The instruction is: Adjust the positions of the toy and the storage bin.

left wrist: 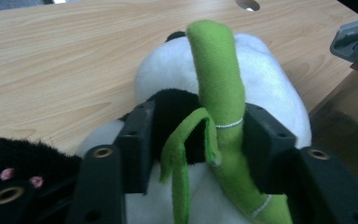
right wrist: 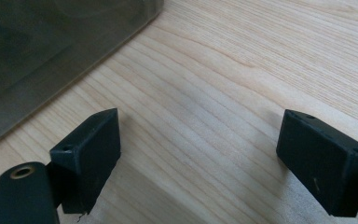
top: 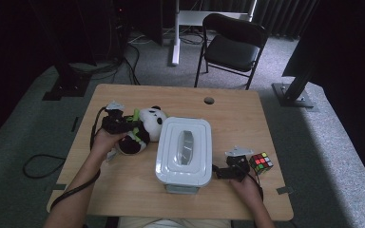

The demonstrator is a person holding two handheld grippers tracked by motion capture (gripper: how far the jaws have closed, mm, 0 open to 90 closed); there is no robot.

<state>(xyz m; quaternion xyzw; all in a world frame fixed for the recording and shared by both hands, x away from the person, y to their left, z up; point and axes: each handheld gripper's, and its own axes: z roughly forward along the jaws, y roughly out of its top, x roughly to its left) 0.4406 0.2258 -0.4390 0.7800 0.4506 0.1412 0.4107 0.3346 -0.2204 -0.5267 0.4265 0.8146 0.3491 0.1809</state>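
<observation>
A black-and-white panda plush [top: 148, 124] lies left of centre on the wooden table [top: 247, 118]. My left gripper [top: 123, 124] is on it from the left. In the left gripper view the two black jaws sit either side of the panda's [left wrist: 270, 88] black arm and its green bamboo stalk [left wrist: 216, 74], so the left gripper [left wrist: 198, 135] is shut on the plush. My right gripper [top: 220, 172] rests low by the right front corner of a white lidded box [top: 184, 149]. Its jaws stand wide apart over bare wood, so the right gripper [right wrist: 200, 154] is open, with the box's wall [right wrist: 51, 42] at its upper left.
A colour cube [top: 261, 162] sits on the table just right of my right gripper. A corner of the white box [left wrist: 354, 42] shows beyond the panda. The table has a cable hole [top: 209, 100] near its far edge. A black folding chair [top: 233, 45] stands behind the table.
</observation>
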